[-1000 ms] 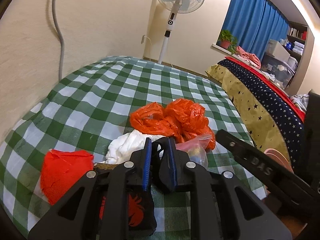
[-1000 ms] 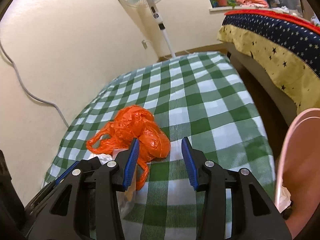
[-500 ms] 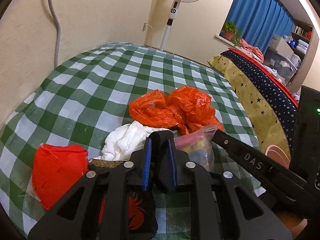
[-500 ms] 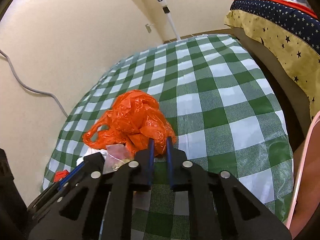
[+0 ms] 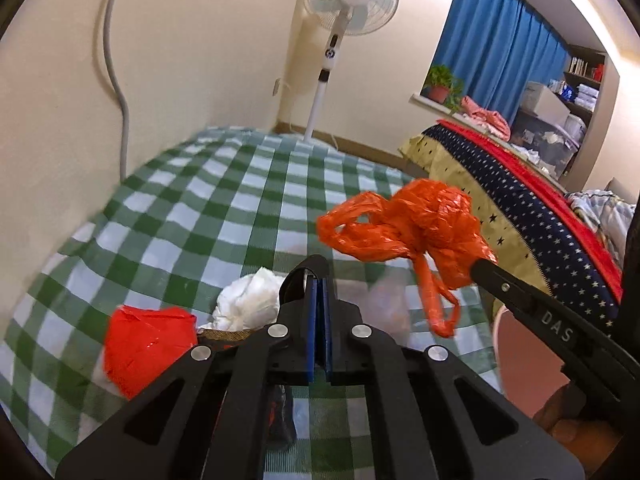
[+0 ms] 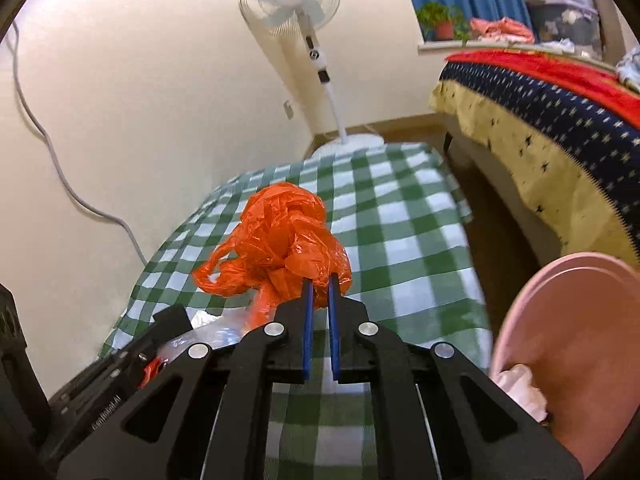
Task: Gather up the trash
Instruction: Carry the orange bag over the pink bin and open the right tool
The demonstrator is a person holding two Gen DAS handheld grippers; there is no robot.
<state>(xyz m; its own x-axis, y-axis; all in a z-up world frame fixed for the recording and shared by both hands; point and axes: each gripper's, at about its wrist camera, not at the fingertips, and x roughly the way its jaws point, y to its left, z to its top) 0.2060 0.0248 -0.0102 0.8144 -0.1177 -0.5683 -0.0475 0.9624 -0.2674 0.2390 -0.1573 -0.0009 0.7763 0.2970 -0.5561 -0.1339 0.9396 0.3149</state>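
- Right gripper [image 6: 319,280]: blue pads pinch the orange plastic bag [image 6: 280,240] at its lower edge; the bag hangs clear above the green-checked tablecloth [image 6: 400,248].
- Left gripper [image 5: 319,284]: pads pressed together, nothing visible between them.
- On the cloth just past the left gripper: crumpled white tissue [image 5: 250,300], red wrapper [image 5: 148,344] to its left, touching or nearly so.
- Pink bin [image 6: 568,320] stands at the table's right edge, white paper wad [image 6: 520,388] inside.
- Standing fan [image 6: 292,4] by the far wall.
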